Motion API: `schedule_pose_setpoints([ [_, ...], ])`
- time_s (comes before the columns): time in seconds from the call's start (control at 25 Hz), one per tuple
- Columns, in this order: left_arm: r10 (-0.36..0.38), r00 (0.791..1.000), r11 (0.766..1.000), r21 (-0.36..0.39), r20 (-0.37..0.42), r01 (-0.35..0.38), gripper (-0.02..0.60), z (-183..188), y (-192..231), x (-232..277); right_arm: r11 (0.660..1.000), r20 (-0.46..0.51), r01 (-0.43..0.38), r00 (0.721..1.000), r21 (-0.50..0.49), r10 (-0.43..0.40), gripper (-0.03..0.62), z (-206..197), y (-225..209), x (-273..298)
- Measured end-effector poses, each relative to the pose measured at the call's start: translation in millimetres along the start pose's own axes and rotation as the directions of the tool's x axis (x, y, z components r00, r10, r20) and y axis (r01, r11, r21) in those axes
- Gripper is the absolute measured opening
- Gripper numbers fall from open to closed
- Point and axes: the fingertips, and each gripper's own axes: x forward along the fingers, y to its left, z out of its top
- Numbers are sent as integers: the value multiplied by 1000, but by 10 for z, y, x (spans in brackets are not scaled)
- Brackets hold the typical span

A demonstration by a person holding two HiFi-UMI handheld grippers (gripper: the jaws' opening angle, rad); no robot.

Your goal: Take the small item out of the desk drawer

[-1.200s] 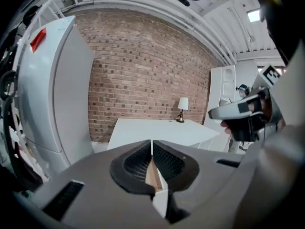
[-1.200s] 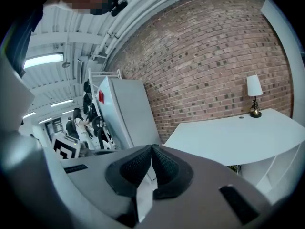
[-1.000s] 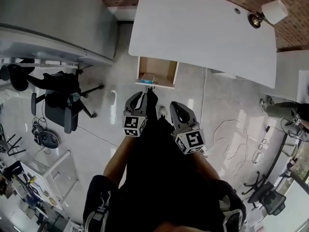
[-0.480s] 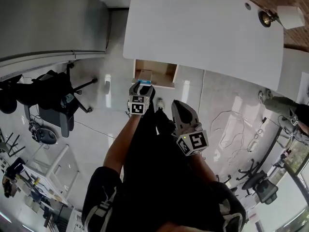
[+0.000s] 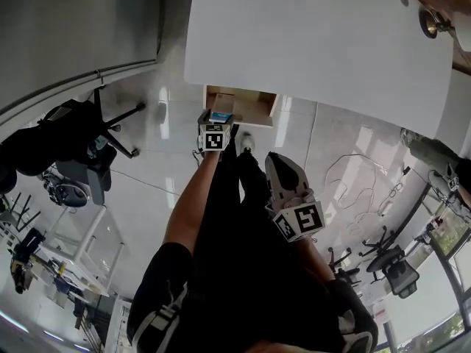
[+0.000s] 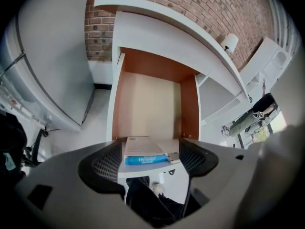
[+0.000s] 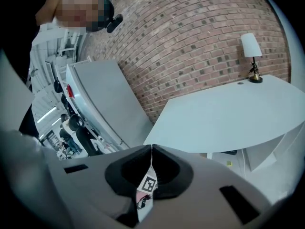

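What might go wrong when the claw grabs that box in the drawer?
The left claw has just been opening; the box shows between its jaws, not gripped.
1. The box lies flat at the very front of the drawer, so a jaw may hit the front edge.
2. A small grey piece lies beside the box; the claw may catch it too.

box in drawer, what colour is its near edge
The box edge is blue with white lettering, best in the left gripper view.
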Motion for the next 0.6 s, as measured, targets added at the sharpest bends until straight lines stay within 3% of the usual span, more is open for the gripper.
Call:
schedule_pose_setpoints([
  [0.36,35,992,999,-22,-118,-38,377,-213,88,274,999,-49,24,999,27,-23,28,-116,-159,80],
  [0.6,53,990,996,-60,-129,-61,380,-263,151,367,999,-65,38,997,36,-36,28,-189,-220,76],
])
